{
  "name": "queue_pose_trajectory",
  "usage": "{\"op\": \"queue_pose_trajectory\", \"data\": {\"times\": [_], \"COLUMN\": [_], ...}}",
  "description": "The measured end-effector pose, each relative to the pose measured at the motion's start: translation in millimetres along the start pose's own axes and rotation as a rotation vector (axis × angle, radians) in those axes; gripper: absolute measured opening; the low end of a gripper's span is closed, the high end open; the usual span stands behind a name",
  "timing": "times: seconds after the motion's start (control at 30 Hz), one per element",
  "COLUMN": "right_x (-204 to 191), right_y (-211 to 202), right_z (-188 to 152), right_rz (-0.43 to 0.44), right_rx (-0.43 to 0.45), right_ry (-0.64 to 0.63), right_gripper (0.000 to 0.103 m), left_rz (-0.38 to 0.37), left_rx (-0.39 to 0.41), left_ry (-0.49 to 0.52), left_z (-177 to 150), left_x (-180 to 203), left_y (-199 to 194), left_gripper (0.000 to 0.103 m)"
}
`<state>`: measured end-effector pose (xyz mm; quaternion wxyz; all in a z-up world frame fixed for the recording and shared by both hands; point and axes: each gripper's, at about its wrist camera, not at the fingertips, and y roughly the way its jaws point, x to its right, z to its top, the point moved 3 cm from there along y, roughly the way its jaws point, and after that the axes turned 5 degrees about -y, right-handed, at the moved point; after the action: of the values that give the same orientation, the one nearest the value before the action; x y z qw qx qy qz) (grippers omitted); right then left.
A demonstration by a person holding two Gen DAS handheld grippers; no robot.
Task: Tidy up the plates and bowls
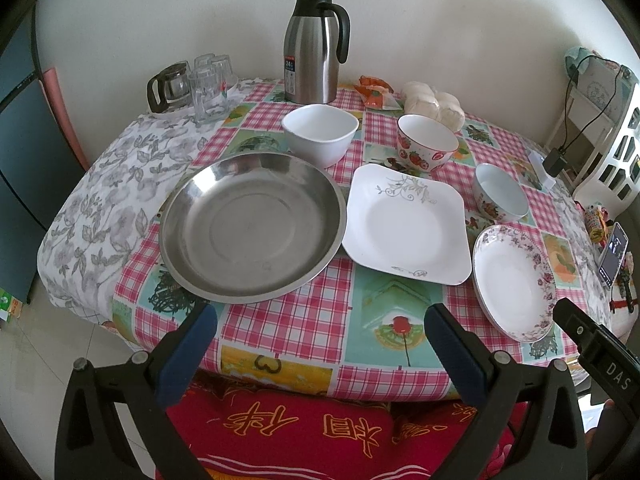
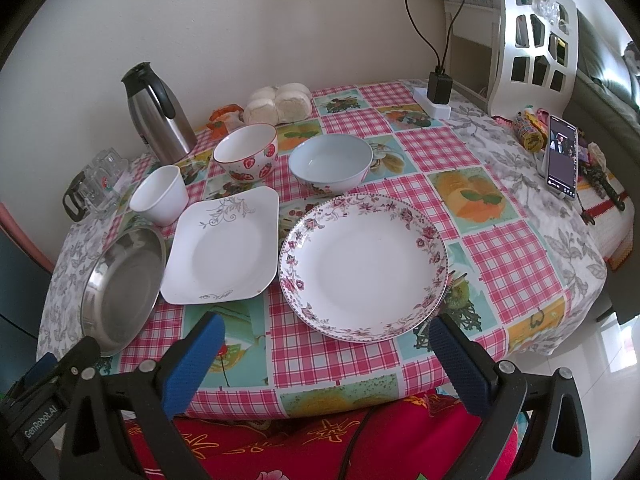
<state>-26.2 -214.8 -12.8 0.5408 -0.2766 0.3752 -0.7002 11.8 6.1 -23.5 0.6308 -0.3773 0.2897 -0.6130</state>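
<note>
Presently both the left gripper point(image 1: 320, 344) and the right gripper point(image 2: 326, 354) hang spread wide and empty at the table's near edge. Left to right lie the round steel pan point(image 1: 252, 228), the square white plate point(image 1: 406, 224) and the round floral-rimmed plate point(image 2: 364, 266), bowls behind. Judging sizes, nest smaller plates into the pan, pinching rims squarely. Legible writing: "24" on the steel thermos jug point(image 1: 314, 48), "DAS" and "GenRobot.AI" on the gripper bodies.

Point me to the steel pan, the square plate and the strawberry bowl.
steel pan point(image 1: 252, 230): left wrist view, on its flat bottom.
square plate point(image 1: 406, 226): left wrist view, on its white centre.
strawberry bowl point(image 2: 246, 152): right wrist view, on its inner wall.
</note>
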Motion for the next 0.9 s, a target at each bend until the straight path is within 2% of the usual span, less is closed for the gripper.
{"op": "queue_pose_trajectory", "data": {"times": [0.6,0.77,0.9], "right_x": [-1,-5,-10], "right_y": [1,5,3], "right_z": [-2,6,30], "right_rz": [0.006,0.043,0.06], "right_rx": [-0.005,-0.02,0.011], "right_ry": [0.012,0.026,0.018], "right_gripper": [0.103,0.103,0.103], "left_rz": [-0.007,-0.053,-0.093], "left_rx": [-0.013,-0.02,0.033], "left_ry": [-0.018,-0.055,-0.074], "left_z": [0,25,59], "left_x": [-2,1,8], "left_y": [4,4,1], "left_gripper": [0.103,0.103,0.103]}}
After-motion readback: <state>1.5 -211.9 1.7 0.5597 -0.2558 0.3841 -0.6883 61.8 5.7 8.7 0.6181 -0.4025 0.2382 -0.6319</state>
